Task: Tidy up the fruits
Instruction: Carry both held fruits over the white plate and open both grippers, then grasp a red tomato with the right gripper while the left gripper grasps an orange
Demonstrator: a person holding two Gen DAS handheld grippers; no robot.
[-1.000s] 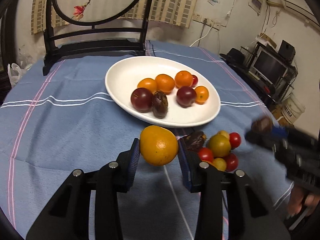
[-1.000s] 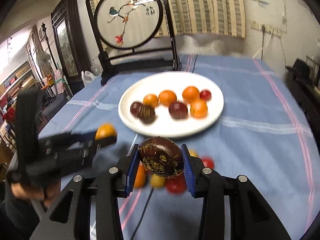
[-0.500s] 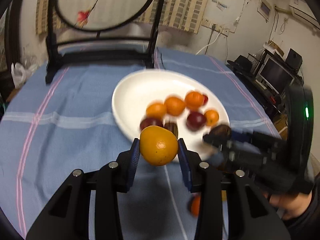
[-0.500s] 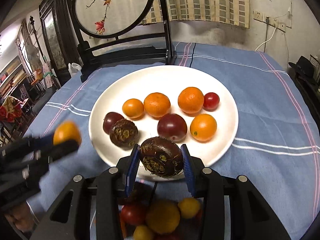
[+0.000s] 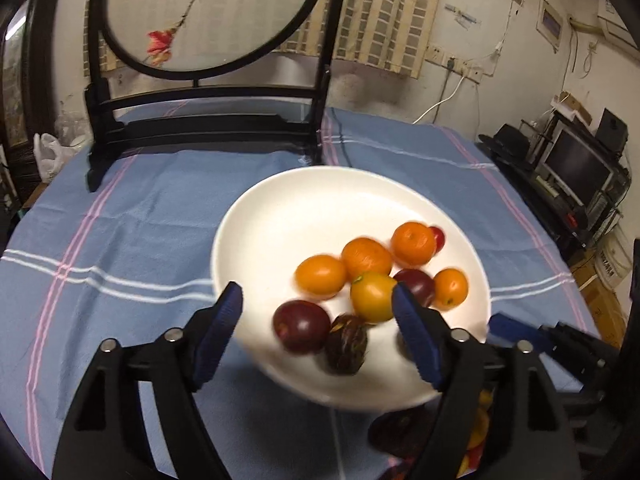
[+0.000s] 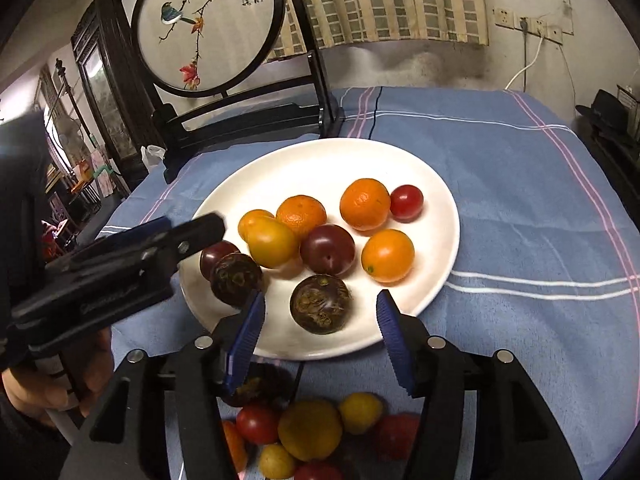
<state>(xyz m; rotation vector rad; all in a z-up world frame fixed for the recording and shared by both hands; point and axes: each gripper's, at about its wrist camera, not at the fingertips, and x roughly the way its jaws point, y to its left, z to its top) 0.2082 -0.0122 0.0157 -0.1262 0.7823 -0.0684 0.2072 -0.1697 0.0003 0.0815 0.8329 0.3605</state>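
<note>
Both grippers have just spread their jaws over the white plate (image 6: 432, 184): left gripper (image 5: 316, 330) wide, right gripper (image 6: 318, 334) partly, each empty. Yellow-orange fruit (image 6: 273, 242) lies at plate centre, mangosteen (image 6: 321, 304) at six o'clock. Withdraw straight back without nudging them, toward the loose pile (image 6: 310, 430).

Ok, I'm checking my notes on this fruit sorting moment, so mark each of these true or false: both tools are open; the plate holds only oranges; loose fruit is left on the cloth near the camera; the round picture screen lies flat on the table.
1. Both tools are open. True: the left tool and the right tool grip nothing; their jaws have just been opening.
2. The white plate holds only oranges. False: it also holds dark purple fruit and a red tomato.
3. Loose fruit is left on the blue cloth. True: a small pile lies off the plate.
4. The round screen lies flat. False: it stands upright.
</note>
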